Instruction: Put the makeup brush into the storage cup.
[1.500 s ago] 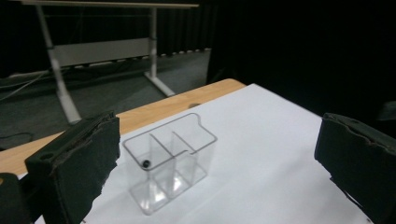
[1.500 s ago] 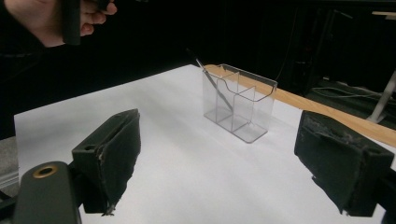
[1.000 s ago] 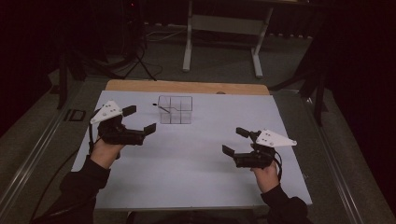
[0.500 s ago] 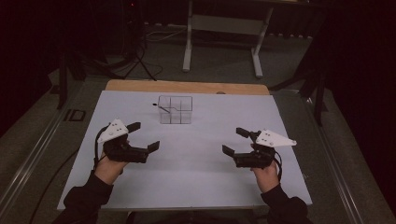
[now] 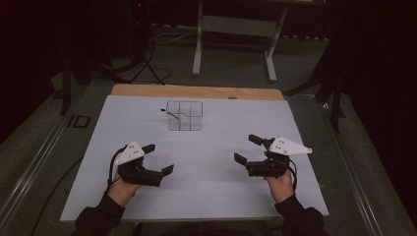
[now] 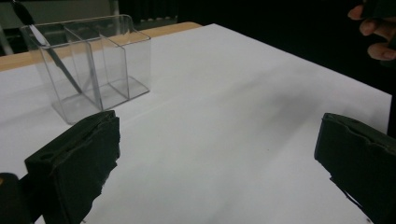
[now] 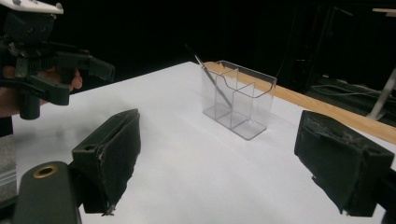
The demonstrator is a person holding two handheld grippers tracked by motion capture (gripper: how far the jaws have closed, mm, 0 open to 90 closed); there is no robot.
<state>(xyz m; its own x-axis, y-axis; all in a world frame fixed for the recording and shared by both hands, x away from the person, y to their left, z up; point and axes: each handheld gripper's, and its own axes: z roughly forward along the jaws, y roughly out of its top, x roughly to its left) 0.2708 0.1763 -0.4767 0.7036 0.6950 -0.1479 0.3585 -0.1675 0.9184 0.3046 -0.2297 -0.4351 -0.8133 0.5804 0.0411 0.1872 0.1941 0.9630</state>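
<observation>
- Organiser of clear plastic, split into compartments, stands upright on the white worktop near the middle of its far edge, well apart from both grippers.
- Pen — thin and dark — leans tilted in the organiser's left-hand compartment, as the high view has it, with its upper end sticking out over the rim towards the worktop's left edge.
- In the left gripper view the organiser sits beyond the left jaw with the pen slanting down to its floor; in the right gripper view the organiser stands between the two jaws, farther off, the pen at its left end.
- Left gripper lies near the worktop's near-left corner, held in the person's hand, jaws spread wide with bare white surface between them, gripping nothing.
- Right gripper lies towards the worktop's right edge, roughly level with the left one, its jaws also spread apart and empty.
- The two grippers are well apart from each other — each points inward and towards the far edge.
- A strip of bare wood shows along the far edge behind the white sheet.
</observation>
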